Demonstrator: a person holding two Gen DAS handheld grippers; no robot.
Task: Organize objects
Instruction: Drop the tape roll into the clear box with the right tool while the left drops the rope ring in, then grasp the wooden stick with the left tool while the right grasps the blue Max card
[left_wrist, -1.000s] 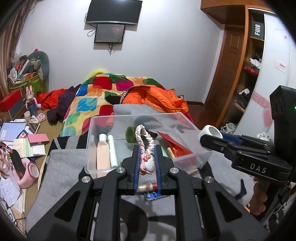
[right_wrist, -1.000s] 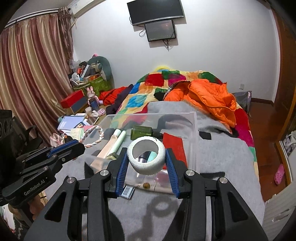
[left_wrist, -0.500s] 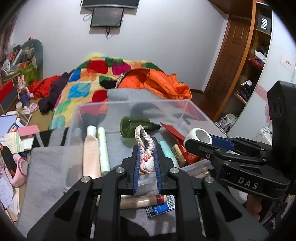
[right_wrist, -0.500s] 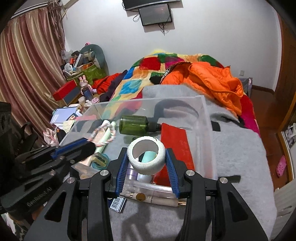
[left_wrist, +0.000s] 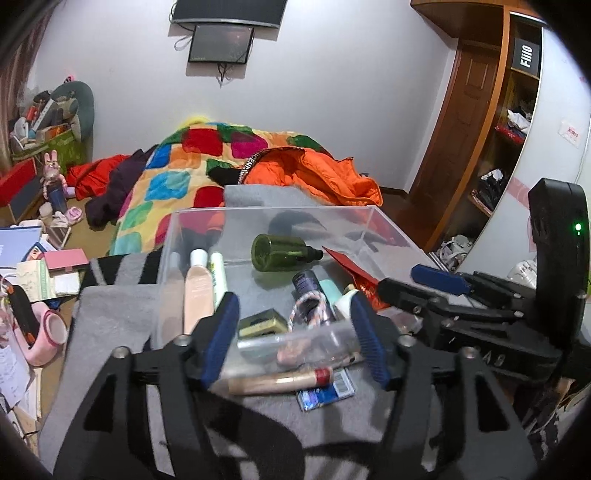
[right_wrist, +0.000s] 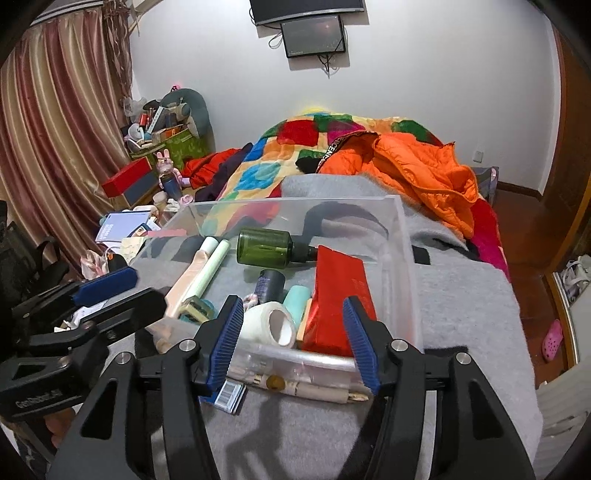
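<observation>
Two open tools over a clear box on a messy bed

Left view: the left tool (left_wrist: 293, 341) is wide open and holds nothing; the pink-and-white braided rope charm (left_wrist: 312, 308) lies in the clear plastic box (left_wrist: 277, 214), which sits on a grey blanket (left_wrist: 107, 332) before a colourful patchwork quilt (left_wrist: 177, 177).
Right view: the right tool (right_wrist: 293, 341) is wide open and empty too; the white ring of tape (right_wrist: 271, 323) lies in the box beside a red packet (right_wrist: 338, 291), with an orange jacket (right_wrist: 417, 166) and striped curtains (right_wrist: 55, 122) behind.

Patchwork quilt (right_wrist: 295, 155) under orange jacket (right_wrist: 417, 166); wall screen (right_wrist: 314, 37); striped curtain (right_wrist: 55, 129) left.
</observation>
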